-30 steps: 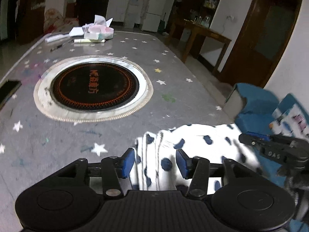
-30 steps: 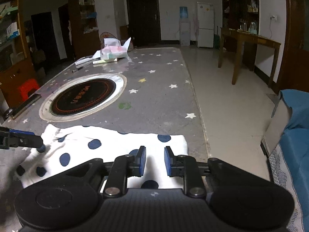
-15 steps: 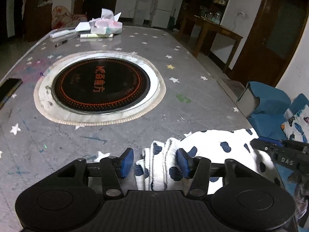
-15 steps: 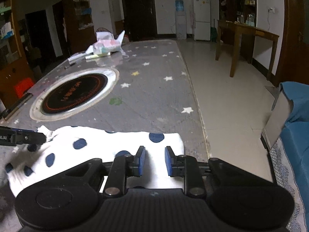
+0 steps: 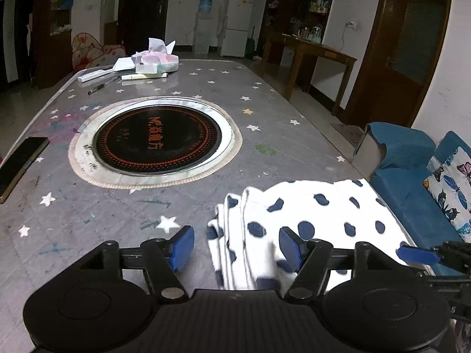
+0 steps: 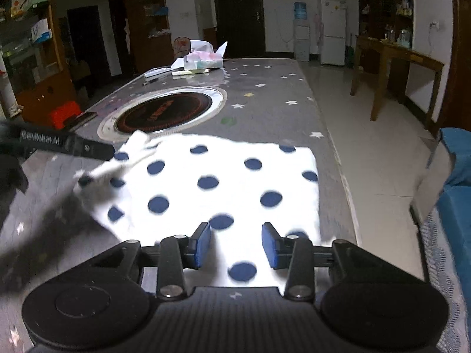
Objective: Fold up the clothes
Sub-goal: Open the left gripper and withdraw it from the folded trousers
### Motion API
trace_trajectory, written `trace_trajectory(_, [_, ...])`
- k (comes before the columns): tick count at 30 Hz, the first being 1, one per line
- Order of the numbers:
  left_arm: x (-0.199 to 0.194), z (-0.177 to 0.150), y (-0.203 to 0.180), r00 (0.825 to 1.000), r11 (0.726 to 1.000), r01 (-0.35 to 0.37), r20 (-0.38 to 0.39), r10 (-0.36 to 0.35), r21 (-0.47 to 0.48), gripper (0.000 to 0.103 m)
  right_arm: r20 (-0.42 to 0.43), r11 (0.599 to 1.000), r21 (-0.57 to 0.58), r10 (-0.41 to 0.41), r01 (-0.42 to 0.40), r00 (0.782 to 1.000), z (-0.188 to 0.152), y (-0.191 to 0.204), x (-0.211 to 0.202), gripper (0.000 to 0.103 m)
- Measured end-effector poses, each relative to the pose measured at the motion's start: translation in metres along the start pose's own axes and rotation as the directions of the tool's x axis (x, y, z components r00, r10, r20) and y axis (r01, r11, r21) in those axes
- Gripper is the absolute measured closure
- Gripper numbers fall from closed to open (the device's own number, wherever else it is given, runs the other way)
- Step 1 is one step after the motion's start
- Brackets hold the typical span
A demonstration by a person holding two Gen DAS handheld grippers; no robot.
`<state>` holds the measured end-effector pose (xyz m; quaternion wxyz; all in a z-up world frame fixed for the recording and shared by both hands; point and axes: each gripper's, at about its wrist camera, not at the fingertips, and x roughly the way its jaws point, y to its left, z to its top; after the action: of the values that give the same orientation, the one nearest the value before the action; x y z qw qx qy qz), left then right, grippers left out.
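Note:
A white garment with dark blue dots (image 5: pixel 309 214) lies folded in layers at the near right of the grey star-patterned table (image 5: pixel 265 123). It also shows in the right wrist view (image 6: pixel 223 176). My left gripper (image 5: pixel 237 247) is open, its blue pads wide apart around the garment's left layered edge. My right gripper (image 6: pixel 236 245) is open over the garment's near edge, holding nothing. The right gripper's blue fingertip (image 5: pixel 418 254) shows at the right of the left view. The left gripper's black finger (image 6: pixel 64 144) sits at the garment's left corner in the right view.
A round black cooktop (image 5: pixel 156 141) with a pale ring is set in the table's middle. A phone (image 5: pixel 20 161) lies at the left edge. Tissue pack, papers and pens (image 5: pixel 147 64) sit at the far end. A blue sofa (image 5: pixel 412 176) stands right of the table.
Both grippers have opened wider; the right one let go of the garment. The garment now lies flat, and both cameras have tilted and pulled back slightly.

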<state>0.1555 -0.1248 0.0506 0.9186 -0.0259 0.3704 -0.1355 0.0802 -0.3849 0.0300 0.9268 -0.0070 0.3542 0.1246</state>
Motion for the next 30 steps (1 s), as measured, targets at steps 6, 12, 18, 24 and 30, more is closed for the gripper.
trace_trajectory(6, [-0.022,-0.018,0.001,0.999,1.000,0.004,0.033,-0.005,0.023,0.023,-0.021,1.000,0.009,-0.006,0.006,1.000,-0.016,0.003,-0.004,0.052])
trace_trajectory(12, [-0.047,-0.033,0.003,0.996,0.999,0.025,0.080,-0.029,0.041,0.004,0.037,0.999,0.036,-0.002,0.001,0.999,-0.023,0.005,-0.023,0.039])
trace_trajectory(18, [-0.071,-0.048,0.002,0.987,0.996,0.058,0.149,-0.067,0.065,0.000,0.069,1.000,-0.003,-0.008,0.008,0.998,-0.038,0.016,-0.045,0.017])
trace_trajectory(24, [-0.085,-0.058,0.001,0.980,0.994,0.093,0.172,-0.102,0.058,0.000,0.082,1.000,-0.002,-0.021,0.022,0.996,-0.048,0.027,-0.054,0.001])
trace_trajectory(30, [-0.097,-0.069,-0.005,0.977,0.992,0.076,0.193,-0.094,0.099,0.000,0.102,0.999,-0.019,-0.039,0.041,0.994,-0.050,0.042,-0.061,0.000])
